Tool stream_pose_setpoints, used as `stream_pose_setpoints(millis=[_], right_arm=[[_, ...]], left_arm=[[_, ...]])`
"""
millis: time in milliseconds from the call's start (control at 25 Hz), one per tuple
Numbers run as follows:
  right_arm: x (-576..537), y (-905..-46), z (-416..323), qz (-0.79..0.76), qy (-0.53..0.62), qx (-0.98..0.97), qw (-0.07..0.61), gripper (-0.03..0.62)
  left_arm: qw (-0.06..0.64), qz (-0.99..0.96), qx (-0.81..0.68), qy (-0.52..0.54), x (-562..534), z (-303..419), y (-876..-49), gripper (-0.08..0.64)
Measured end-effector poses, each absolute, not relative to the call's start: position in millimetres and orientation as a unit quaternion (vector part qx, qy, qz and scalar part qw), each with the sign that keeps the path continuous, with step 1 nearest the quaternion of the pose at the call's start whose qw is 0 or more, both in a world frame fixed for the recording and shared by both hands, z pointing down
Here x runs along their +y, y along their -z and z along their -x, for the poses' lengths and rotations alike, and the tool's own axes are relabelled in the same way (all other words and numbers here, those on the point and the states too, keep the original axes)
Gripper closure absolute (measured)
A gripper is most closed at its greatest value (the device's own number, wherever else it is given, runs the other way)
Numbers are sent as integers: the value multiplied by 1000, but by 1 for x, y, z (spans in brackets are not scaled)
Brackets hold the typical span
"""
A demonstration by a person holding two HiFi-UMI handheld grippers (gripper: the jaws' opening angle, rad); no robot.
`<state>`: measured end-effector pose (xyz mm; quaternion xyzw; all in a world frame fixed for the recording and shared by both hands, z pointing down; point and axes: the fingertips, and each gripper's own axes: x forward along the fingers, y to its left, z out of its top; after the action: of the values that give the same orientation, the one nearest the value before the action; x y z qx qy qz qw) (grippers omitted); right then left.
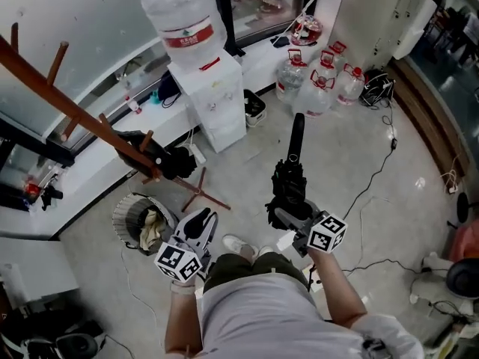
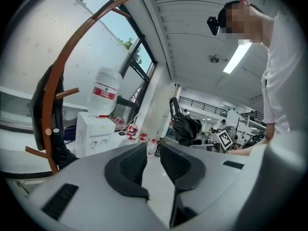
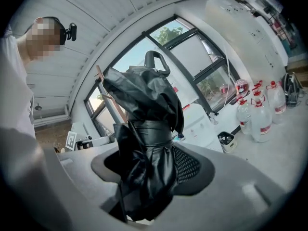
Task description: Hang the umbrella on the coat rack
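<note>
one umbrella | clamped in right hand-held gripper | left hand-held gripper parted, empty

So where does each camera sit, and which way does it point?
Head view: on the person's head, looking steeply down at the floor; shows shirt, left gripper and right gripper.
Left gripper view: on the left gripper, looking along its open, empty jaws toward the coat rack; shirt at right.
Right gripper view: on the right gripper, jaws shut on the umbrella, facing windows; shirt at left.
Shared: all three show the umbrella.
</note>
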<state>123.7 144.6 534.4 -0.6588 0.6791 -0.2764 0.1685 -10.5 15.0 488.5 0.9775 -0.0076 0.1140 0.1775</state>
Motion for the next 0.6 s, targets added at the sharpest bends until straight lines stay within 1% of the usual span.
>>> stream_pose_setpoints(millis=[240,600], right_arm=[[66,-538,-109,612,291,725,125,333],[-40,-533,-85,545,288,782,92,334]], left_arm=[[195,-974,-40,-107,-30,22,-501,494],[198,-972,-76,-100,-85,35,-508,494]])
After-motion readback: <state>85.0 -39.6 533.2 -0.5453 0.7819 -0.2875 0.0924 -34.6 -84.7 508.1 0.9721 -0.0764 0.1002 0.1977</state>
